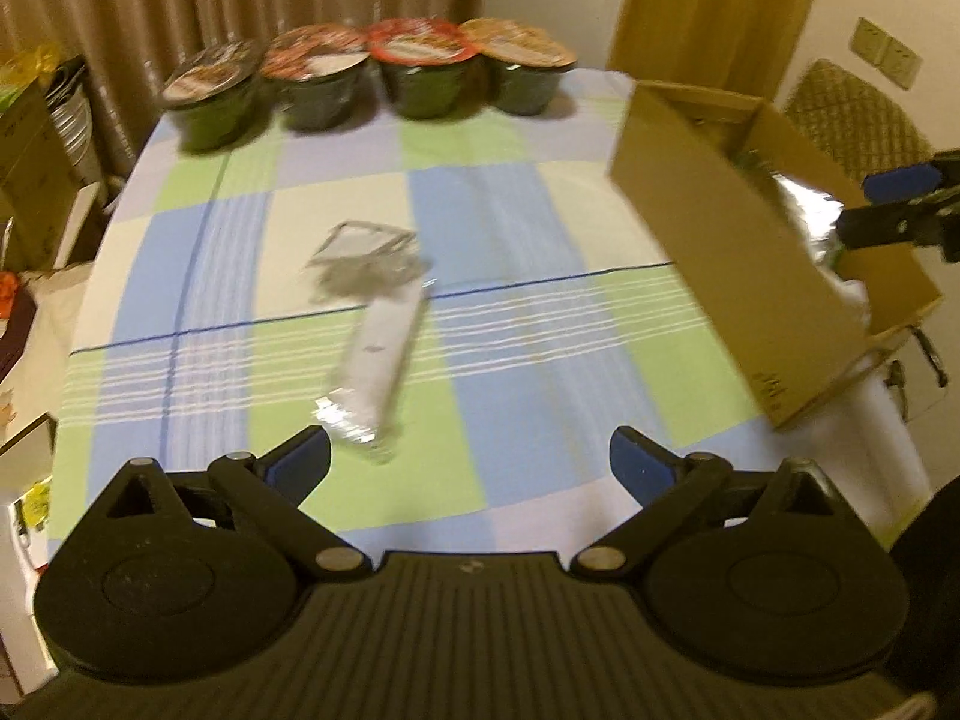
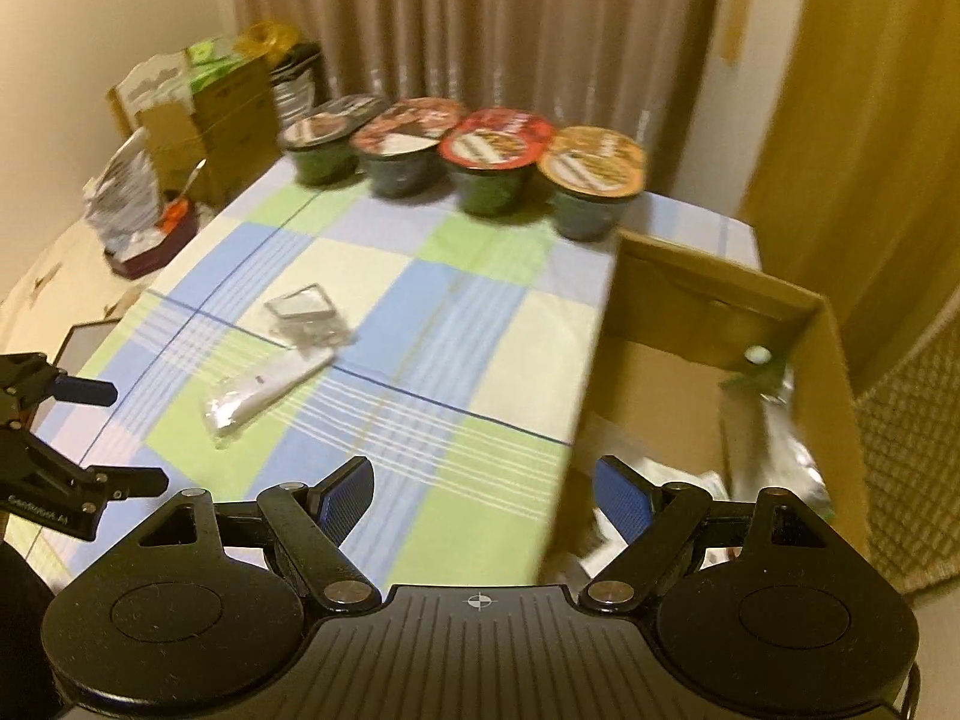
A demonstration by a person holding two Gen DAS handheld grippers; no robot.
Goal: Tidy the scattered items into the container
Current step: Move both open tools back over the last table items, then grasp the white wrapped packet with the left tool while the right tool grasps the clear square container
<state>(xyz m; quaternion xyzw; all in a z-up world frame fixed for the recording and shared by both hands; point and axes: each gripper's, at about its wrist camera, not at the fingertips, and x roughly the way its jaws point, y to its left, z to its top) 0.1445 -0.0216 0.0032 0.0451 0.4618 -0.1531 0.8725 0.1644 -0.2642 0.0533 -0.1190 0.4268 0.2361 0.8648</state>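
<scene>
Both grippers gape wide and empty, the left gripper [image 1: 471,459] just short of the long clear-wrapped packet [image 1: 375,360] lying mid-tablecloth, well apart from the cardboard box [image 2: 720,294], a light, crinkly, slippery-looking thing best pinched across its firm middle.

Tabletop [image 1: 510,222]: checked cloth, matt, woven look. Container [image 1: 708,228]: brown corrugated cardboard, matt, plain. Long packet [image 1: 378,354]: clear glossy plastic wrap, crinkled ends, white content. Small square packet [image 1: 360,252]: clear film, shiny. Four bowls [image 1: 420,69]: dark plastic, printed foil-like lids, slight sheen. Left hand-held gripper [image 1: 470,459]: black matt plastic, metal rivets, blue textured pads. Curtain [image 2: 480,18]: ribbed fabric.
</scene>
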